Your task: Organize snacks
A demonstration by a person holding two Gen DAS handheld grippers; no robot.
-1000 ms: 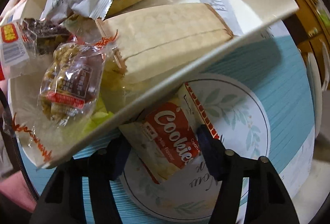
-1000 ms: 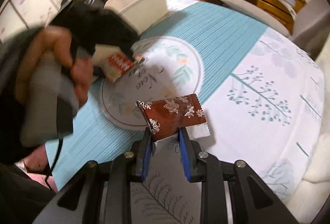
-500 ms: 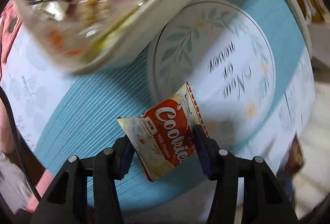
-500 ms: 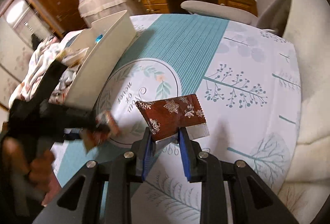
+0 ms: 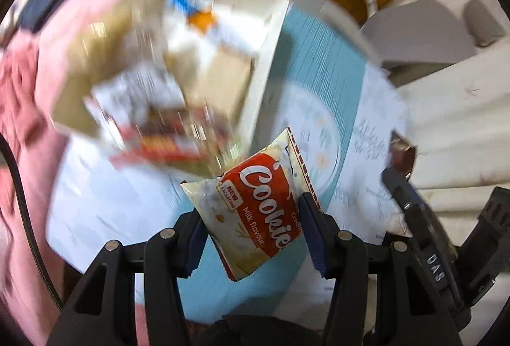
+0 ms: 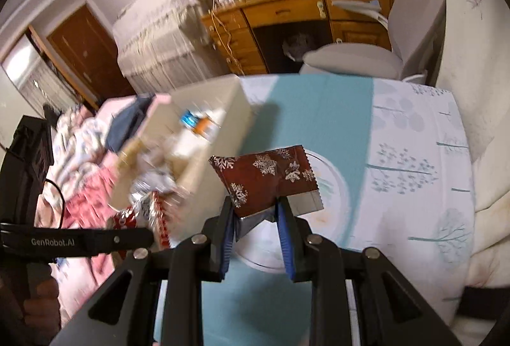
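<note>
Cookie packet (image 5: 255, 209): red-and-cream wrapper, clamped across its width between the pads of the left tool (image 5: 251, 237), held in the air above the bench (image 5: 322, 59). Long axis runs up and away from the pads, tilted a little to the right in the left wrist view. The jaws have just been closing, with the packet between them.

Snowflake packet (image 6: 267, 180): dark red foil, pinched at its lower edge by the right tool (image 6: 255, 237), whose jaws stand together on it. Most of the wrapper stands free above the pads, its long axis lying across the view.

Snack box (image 6: 223, 135): white, open-topped, already loaded with wrappers (contents blurred, hard to itemise). In the right wrist view it lies up and to the left of the snowflake packet, its near wall just beside the foil. In the left wrist view it sits ahead and to the left of the cookie packet.

Judgement: both packets are bound for the box. The left tool appears nearer the open top; the right has the box wall to clear.
</note>
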